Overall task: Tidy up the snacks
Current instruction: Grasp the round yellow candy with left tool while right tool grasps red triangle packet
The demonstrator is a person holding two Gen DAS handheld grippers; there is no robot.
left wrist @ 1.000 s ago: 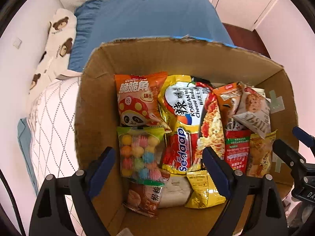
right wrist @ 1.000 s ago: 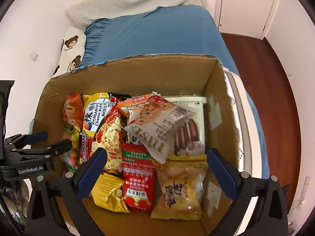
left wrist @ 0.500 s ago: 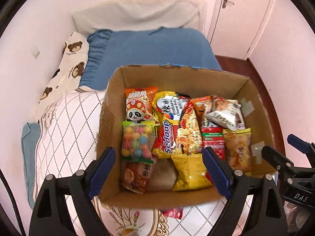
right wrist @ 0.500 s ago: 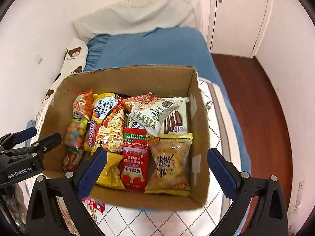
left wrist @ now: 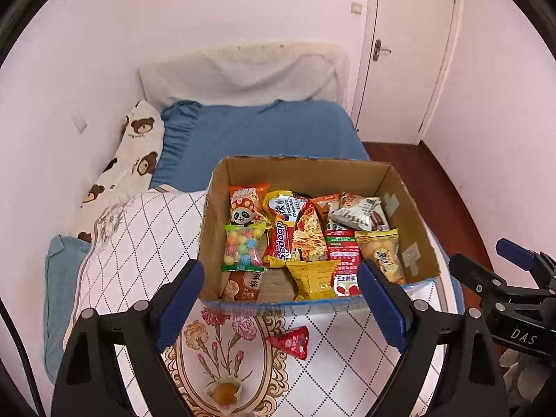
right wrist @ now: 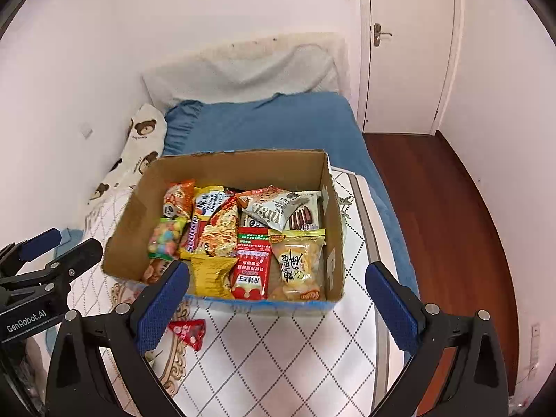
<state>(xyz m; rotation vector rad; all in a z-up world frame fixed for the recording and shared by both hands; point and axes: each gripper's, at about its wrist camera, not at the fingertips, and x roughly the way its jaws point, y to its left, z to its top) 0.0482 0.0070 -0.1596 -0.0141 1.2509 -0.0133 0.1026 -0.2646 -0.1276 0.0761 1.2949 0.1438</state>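
A cardboard box (left wrist: 305,170) (right wrist: 243,163) full of several snack packets sits on the bed. A panda chip bag (left wrist: 246,201), a candy-ball bag (left wrist: 243,246) and a red Sedaap noodle pack (left wrist: 283,239) lie inside. On the quilt in front of the box lie a small red triangular packet (left wrist: 290,342) (right wrist: 187,332) and a small round yellow snack (left wrist: 224,392). My left gripper (left wrist: 279,304) hangs open and empty above the box's near edge. My right gripper (right wrist: 276,307) is open and empty too, beside the left one.
The box rests on a white diamond-pattern quilt (left wrist: 139,236) over a blue bedsheet (left wrist: 264,132). A teddy-bear pillow (left wrist: 135,153) lies along the left wall. A white door (left wrist: 410,52) and dark wooden floor (right wrist: 434,191) are on the right.
Both grippers have risen and pulled back from inside the box. The whole box, the quilt and the loose red packet have come into view.
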